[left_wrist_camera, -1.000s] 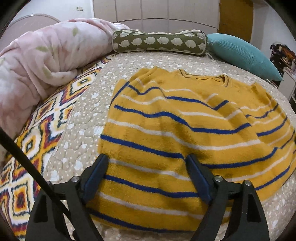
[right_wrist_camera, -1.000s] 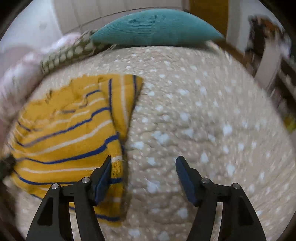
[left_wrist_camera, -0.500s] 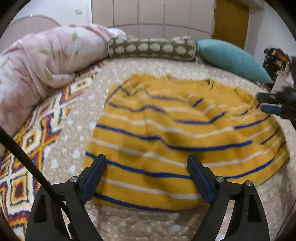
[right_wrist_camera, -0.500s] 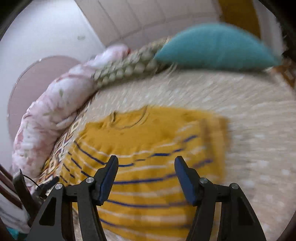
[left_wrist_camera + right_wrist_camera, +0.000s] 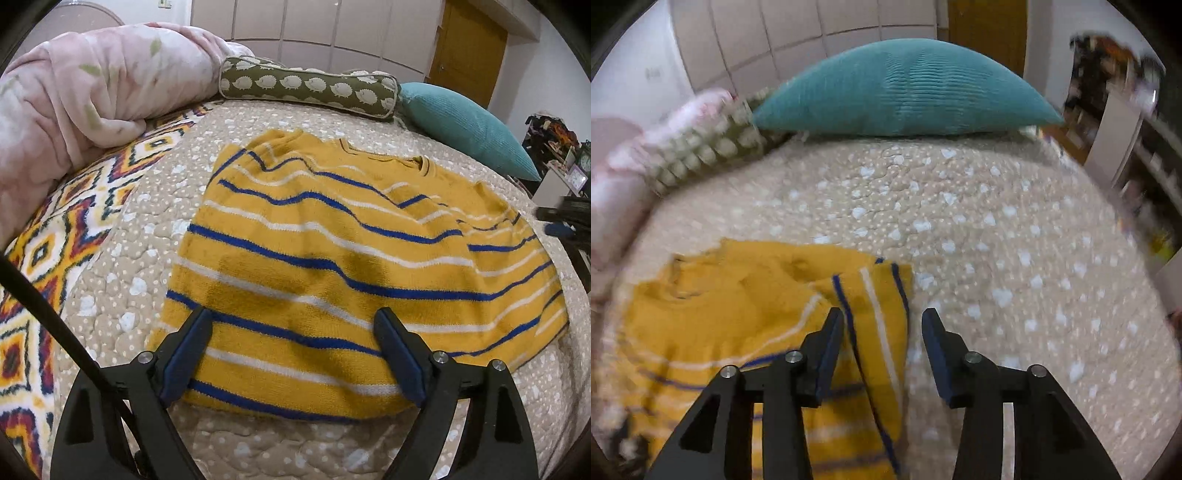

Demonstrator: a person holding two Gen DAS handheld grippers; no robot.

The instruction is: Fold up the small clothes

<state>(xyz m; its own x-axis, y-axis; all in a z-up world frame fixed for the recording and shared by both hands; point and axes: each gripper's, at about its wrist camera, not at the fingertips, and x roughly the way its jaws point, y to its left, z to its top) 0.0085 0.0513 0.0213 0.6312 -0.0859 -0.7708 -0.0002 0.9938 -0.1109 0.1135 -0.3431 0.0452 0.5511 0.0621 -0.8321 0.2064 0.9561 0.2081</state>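
The yellow striped sweater (image 5: 332, 266) lies flat on the bed quilt (image 5: 122, 295), sleeves tucked in. The left gripper (image 5: 291, 350) hovers wide open over its hem; the right gripper (image 5: 882, 328), half open and empty, straddles its folded side edge, probably to fold again

Fuzzy knit sweater (image 5: 332, 266) under my matt black plastic left gripper (image 5: 291, 350), quilted cloth bedspread (image 5: 997, 240), ribbed teal cushion (image 5: 905, 88) at 12 o'clock
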